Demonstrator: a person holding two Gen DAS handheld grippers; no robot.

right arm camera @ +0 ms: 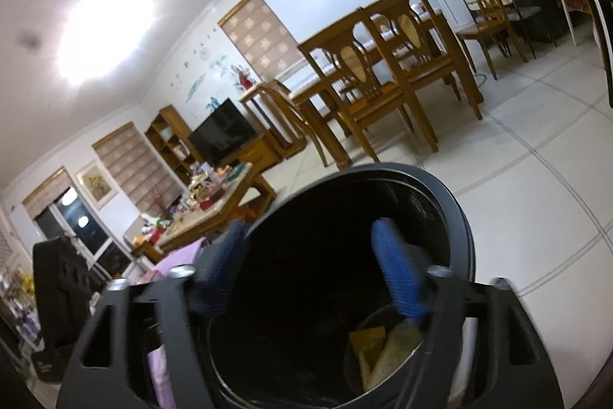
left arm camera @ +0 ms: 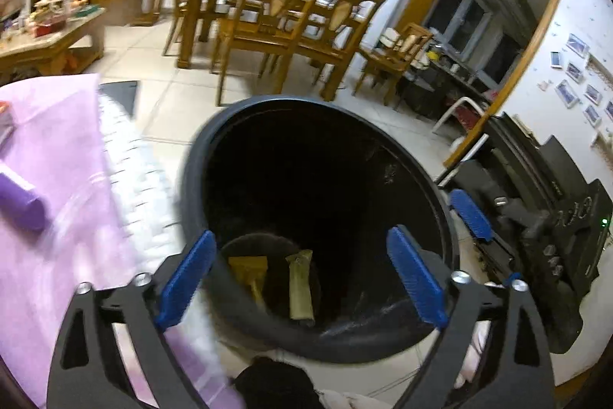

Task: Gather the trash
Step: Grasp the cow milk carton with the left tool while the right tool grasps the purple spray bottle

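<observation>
A black round trash bin [left arm camera: 199,156] stands on the tiled floor, seen from above. On its bottom lie a yellow-brown wrapper [left arm camera: 249,269] and an olive wrapper [left arm camera: 300,284]. My left gripper [left arm camera: 300,236] hangs over the bin's mouth, open, with nothing between its blue pads. At the bin's right rim one blue finger [left arm camera: 471,215] of the other gripper shows. In the right wrist view the right gripper [right arm camera: 310,229] is also over the bin [right arm camera: 459,217], open and empty, with the yellow-brown wrapper [right arm camera: 369,344] and the olive wrapper [right arm camera: 398,347] far below it.
A table under a lilac cloth [left arm camera: 69,179] stands left of the bin, with a purple cylinder [left arm camera: 23,202] on it. Wooden dining chairs [left arm camera: 287,18] and a cluttered coffee table [left arm camera: 49,37] stand farther off. Black equipment [left arm camera: 555,236] sits right of the bin.
</observation>
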